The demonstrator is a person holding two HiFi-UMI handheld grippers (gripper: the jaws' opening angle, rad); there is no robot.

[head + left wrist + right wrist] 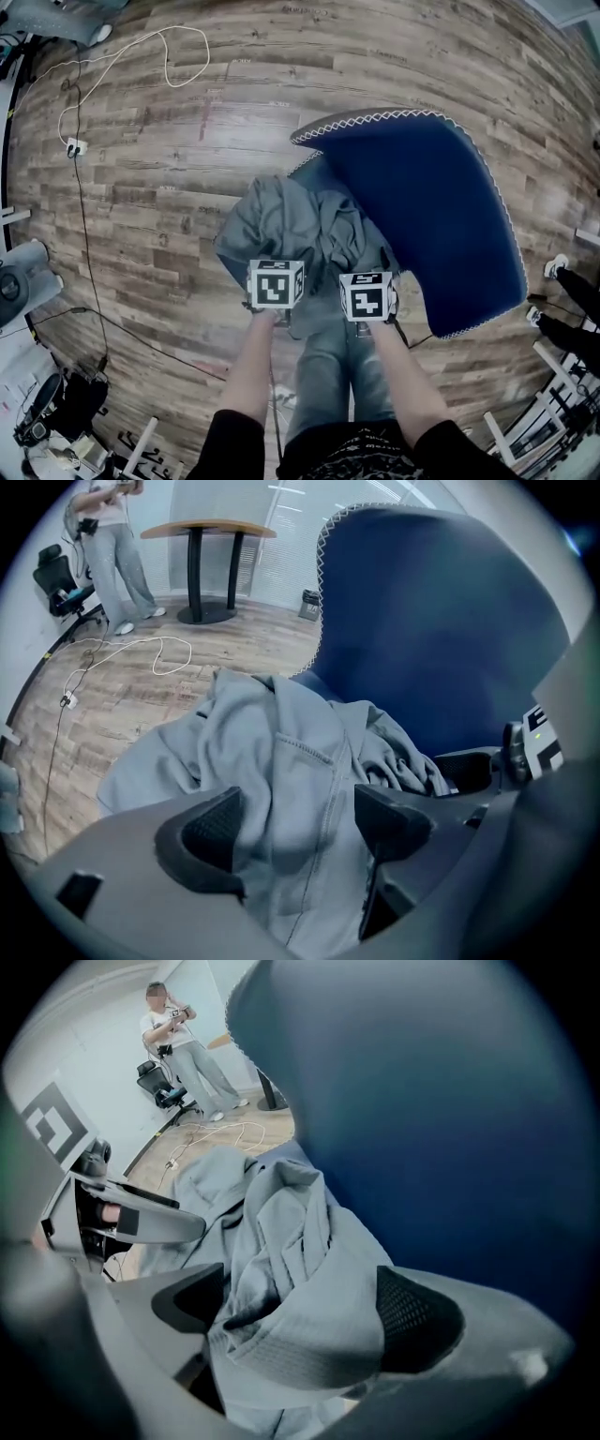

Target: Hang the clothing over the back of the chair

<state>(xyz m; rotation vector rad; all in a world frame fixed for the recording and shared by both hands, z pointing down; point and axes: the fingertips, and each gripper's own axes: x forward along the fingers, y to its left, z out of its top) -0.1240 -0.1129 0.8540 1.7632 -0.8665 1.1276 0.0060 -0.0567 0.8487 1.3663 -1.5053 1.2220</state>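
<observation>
Grey clothing (291, 225) sits crumpled on the seat of the blue chair (422, 187), just in front of the backrest. It's so bunched that I can't tell which end points where. The heap runs wider side to side, and its left part spills past the chair's edge above the wooden floor (169, 206). Left gripper (300, 822) has its jaws spread wide with a seamed fold lying loose between them. Right gripper (305, 1312) is spread wide too, a thick fold bulging between its pads
</observation>
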